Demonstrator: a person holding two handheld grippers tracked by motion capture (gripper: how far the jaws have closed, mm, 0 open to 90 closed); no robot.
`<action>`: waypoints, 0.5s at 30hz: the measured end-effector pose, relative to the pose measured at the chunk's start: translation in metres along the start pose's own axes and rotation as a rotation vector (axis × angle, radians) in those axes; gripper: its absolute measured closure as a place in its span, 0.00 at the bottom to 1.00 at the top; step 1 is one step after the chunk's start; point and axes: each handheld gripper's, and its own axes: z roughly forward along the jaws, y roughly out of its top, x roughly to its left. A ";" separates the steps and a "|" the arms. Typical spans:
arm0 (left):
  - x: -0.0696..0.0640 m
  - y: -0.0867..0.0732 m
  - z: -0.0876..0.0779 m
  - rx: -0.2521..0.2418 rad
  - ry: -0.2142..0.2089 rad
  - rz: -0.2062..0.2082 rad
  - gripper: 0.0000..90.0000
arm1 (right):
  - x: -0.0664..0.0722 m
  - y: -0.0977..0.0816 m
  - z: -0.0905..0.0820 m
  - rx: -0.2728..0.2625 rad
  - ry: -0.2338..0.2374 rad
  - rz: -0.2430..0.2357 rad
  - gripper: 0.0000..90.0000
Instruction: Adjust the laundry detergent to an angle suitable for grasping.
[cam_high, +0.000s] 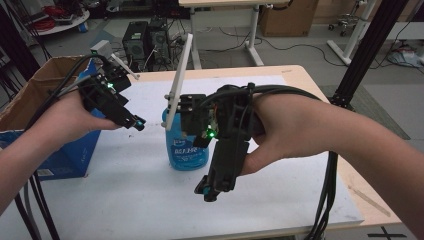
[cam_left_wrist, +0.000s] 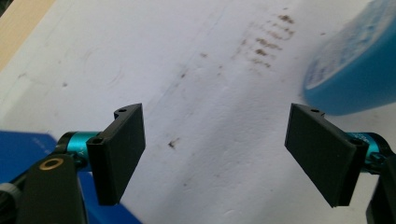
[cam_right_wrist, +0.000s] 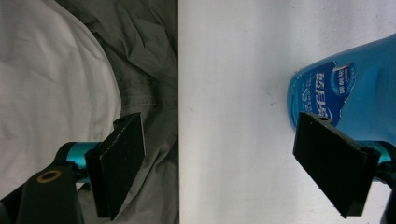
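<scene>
White-covered counter (cam_high: 280, 165) in a cluttered workroom, brown cardboard box (cam_high: 30, 95) at its left edge. Translucent blue plastic bottle (cam_high: 187, 150) stands upright mid-counter, unheld. Left gripper (cam_high: 137, 123): jaws spread wide, nothing between them, near the bottle. Right gripper (cam_high: 207, 192): jaws apart, empty, just beside it. Step: apparently between grasps. Next move likely requires squaring one gripper around the bottle's body.

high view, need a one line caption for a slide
Two hand-held claws, left and right, open beside an upright blue bottle on a white-topped table.
</scene>
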 end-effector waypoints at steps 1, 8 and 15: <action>0.001 0.000 0.001 0.006 0.009 -0.007 0.23 | 0.000 0.001 0.000 0.001 0.000 0.002 0.18; 0.003 0.003 0.011 0.051 0.025 -0.017 0.23 | -0.002 0.003 0.003 0.000 0.008 -0.002 0.18; 0.003 0.004 0.012 0.038 0.021 -0.026 0.23 | -0.005 0.004 0.002 -0.003 0.009 0.003 0.18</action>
